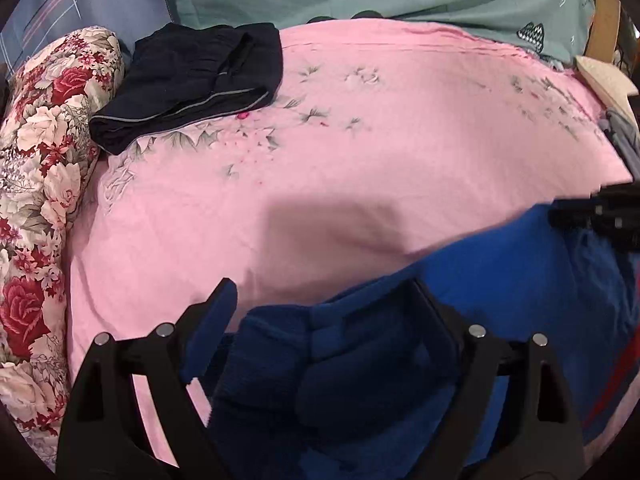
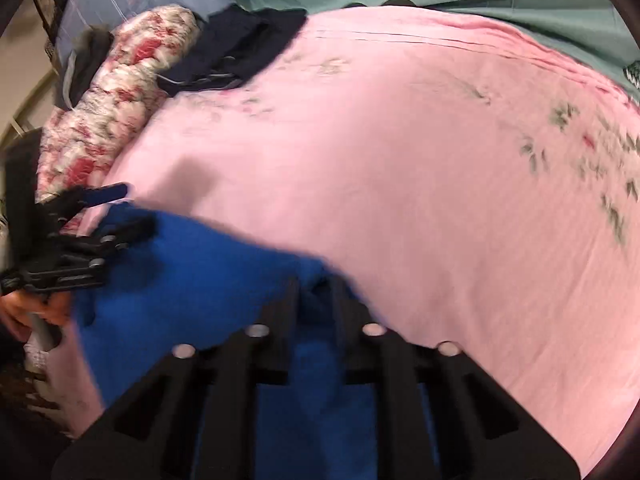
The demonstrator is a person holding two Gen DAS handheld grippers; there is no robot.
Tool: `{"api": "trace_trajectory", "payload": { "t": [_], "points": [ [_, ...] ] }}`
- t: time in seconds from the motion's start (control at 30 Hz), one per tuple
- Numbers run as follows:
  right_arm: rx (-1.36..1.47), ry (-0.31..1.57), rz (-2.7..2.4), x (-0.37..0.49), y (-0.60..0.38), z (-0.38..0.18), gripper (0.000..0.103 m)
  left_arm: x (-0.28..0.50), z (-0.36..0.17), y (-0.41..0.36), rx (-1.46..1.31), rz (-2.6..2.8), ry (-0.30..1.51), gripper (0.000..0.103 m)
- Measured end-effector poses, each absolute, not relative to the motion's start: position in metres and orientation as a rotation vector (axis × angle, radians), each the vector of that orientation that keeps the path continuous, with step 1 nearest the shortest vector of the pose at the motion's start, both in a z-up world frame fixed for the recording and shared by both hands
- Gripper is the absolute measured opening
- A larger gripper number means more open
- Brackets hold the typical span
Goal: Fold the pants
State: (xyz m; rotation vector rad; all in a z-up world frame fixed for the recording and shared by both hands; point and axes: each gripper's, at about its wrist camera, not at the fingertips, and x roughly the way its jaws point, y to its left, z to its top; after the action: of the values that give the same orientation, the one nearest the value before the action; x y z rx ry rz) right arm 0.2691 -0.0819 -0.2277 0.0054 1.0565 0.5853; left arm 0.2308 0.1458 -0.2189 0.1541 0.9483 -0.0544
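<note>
blue pants (image 1: 500, 280): lie bunched at the near edge of the bed, on the pink sheet (image 1: 360, 128); a darker, thicker end sits between the left tool's fingers, the rest spreads to the right.
left tool (image 1: 320, 304): jaws stand wide, released; the dark blue end lies between them but the pads do not press it.
right tool (image 2: 316, 284): jaws nearly together, clenched on a fold of the blue pants at its far edge; this view is blurred, so the exact bite is hard to read.
hand (image 2: 24, 312): seen at the left of the right wrist view, gripping the handle of the left tool.
dark navy garment (image 1: 192, 84): already folded, resting at the far left of the bed against the floral quilt (image 1: 44, 184).
done so far: one grip looks taken on the blue pants; no neat fold shows in them yet.
left to do: by my reading, the left tool must close on its end, then the pants need spreading flat on the pink sheet and folding over.
stage: early, a judgement from the rumpled cloth.
</note>
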Motion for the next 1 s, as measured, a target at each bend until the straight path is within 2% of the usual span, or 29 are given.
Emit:
{"api": "trace_trajectory", "payload": {
  "t": [0.07,0.17,0.23,0.3,0.37,0.47,0.5,0.57,0.67,0.77,0.83,0.93,1.0],
  "points": [
    [0.039,1.027,0.497,0.281,-0.094,-0.232,0.011,0.234,-0.225,0.148,0.157,-0.043,0.964,0.089],
    [0.147,1.045,0.410,0.282,-0.111,-0.226,0.014,0.236,-0.220,0.150,0.146,-0.050,0.969,0.089],
    [0.269,1.017,0.489,0.250,-0.122,-0.203,0.024,0.231,-0.208,0.150,0.153,-0.047,0.935,0.089],
    [0.286,0.995,0.529,0.216,-0.125,-0.189,0.042,0.222,-0.195,0.147,0.168,-0.050,0.892,0.089],
    [0.279,1.004,0.521,0.172,-0.127,-0.191,0.046,0.211,-0.189,0.138,0.166,-0.106,0.874,0.089],
    [0.184,1.129,0.374,0.138,-0.140,-0.230,0.044,0.204,-0.210,0.119,0.291,-0.136,0.889,0.090],
    [0.168,1.138,0.345,0.133,-0.143,-0.240,0.047,0.207,-0.223,0.117,0.335,-0.114,0.910,0.091],
    [0.203,1.130,0.273,0.116,-0.167,-0.226,0.047,0.206,-0.227,0.109,0.421,-0.090,0.900,0.091],
    [0.351,1.000,0.203,0.078,-0.226,-0.186,0.053,0.196,-0.195,0.100,0.365,-0.092,0.859,0.091],
    [0.375,0.919,0.022,0.044,-0.289,-0.170,0.053,0.178,-0.169,0.078,0.288,-0.128,0.829,0.093],
    [0.372,0.919,-0.047,0.033,-0.326,-0.180,0.053,0.165,-0.164,0.049,0.246,-0.163,0.835,0.094],
    [0.406,1.071,-0.107,0.036,-0.363,-0.230,0.051,0.151,-0.177,-0.005,0.201,-0.259,0.905,0.095],
    [0.450,1.037,-0.044,0.030,-0.369,-0.222,0.052,0.144,-0.195,-0.041,0.272,-0.256,0.962,0.095]
  ]
}}
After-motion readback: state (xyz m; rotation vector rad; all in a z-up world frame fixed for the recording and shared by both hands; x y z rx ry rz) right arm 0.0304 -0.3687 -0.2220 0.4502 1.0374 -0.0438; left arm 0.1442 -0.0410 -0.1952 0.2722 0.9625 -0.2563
